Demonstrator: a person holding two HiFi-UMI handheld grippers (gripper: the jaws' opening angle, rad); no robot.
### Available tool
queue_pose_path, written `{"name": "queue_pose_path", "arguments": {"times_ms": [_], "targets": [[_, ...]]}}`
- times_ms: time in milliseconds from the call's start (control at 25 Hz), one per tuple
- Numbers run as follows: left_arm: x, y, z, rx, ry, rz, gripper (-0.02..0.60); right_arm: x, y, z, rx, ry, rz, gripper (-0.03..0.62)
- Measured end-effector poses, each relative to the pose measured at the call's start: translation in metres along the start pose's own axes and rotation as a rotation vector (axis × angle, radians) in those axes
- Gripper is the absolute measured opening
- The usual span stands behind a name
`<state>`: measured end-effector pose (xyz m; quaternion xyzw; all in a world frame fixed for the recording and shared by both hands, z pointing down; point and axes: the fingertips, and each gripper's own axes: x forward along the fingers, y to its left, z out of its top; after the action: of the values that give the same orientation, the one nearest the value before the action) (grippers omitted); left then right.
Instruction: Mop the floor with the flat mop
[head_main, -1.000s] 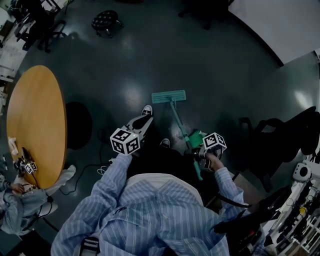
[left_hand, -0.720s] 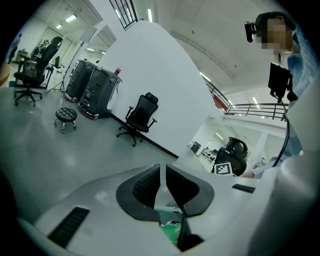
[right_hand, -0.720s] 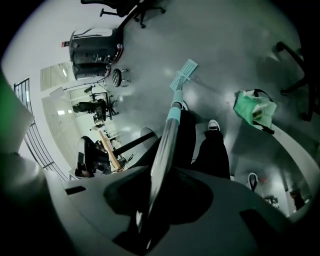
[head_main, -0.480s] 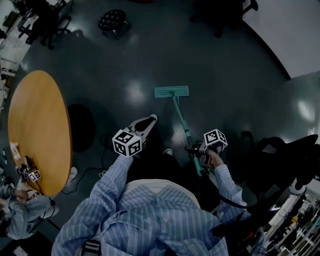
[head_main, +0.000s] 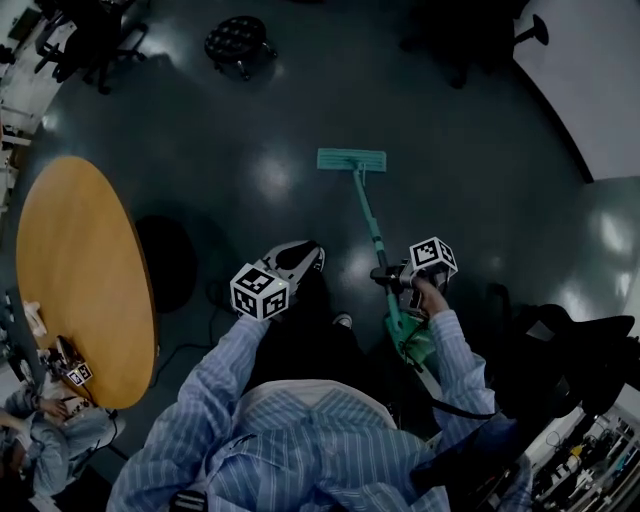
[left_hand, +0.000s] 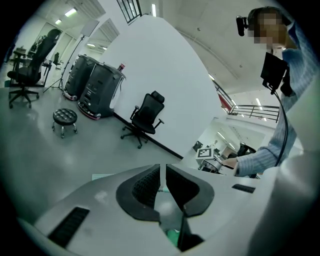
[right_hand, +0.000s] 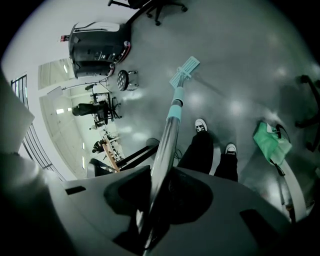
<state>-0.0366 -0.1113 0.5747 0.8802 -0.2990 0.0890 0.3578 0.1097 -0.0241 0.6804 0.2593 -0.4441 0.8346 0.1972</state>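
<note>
Head view, read from nine o'clock across: a round wooden table (head_main: 80, 270) fills the left edge, well apart from the work. Just left of centre the left gripper (head_main: 296, 258) hovers over the person's dark trousers, its jaws drawn almost together with nothing between them, so it takes no part in the hold. Right of centre the right gripper (head_main: 388, 276) is clamped on the mop handle (head_main: 366, 220), which runs toward twelve o'clock to the flat mop head (head_main: 351, 159), lying flat on the dark floor (head_main: 480, 180). A single grip on a long smooth pole is the weak point, I judge — a hard push could let the shaft twist or slide in the jaws and tip the head onto one edge. A green bundle (head_main: 415, 345) lies at five o'clock by the feet — a backward step could snag it.
</note>
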Motion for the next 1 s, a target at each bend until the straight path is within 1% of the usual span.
{"name": "queue_pose_path", "arguments": {"times_ms": [240, 400, 600, 800, 1000], "targets": [[0.015, 0.045, 0.025, -0.002, 0.009, -0.004, 0.04, 0.01, 0.057, 0.097, -0.021, -0.034, -0.012, 0.112], [0.025, 0.073, 0.039, -0.006, 0.012, -0.002, 0.04, 0.016, 0.096, 0.16, -0.016, -0.063, 0.009, 0.11], [0.037, 0.097, 0.052, -0.021, -0.007, 0.0, 0.04, 0.022, 0.134, 0.235, -0.024, -0.091, 0.011, 0.11], [0.042, 0.114, 0.055, -0.052, -0.017, 0.017, 0.04, 0.026, 0.179, 0.305, -0.028, -0.124, 0.014, 0.11], [0.033, 0.126, 0.041, -0.079, 0.002, 0.035, 0.04, 0.032, 0.22, 0.362, -0.027, -0.148, 0.023, 0.11]]}}
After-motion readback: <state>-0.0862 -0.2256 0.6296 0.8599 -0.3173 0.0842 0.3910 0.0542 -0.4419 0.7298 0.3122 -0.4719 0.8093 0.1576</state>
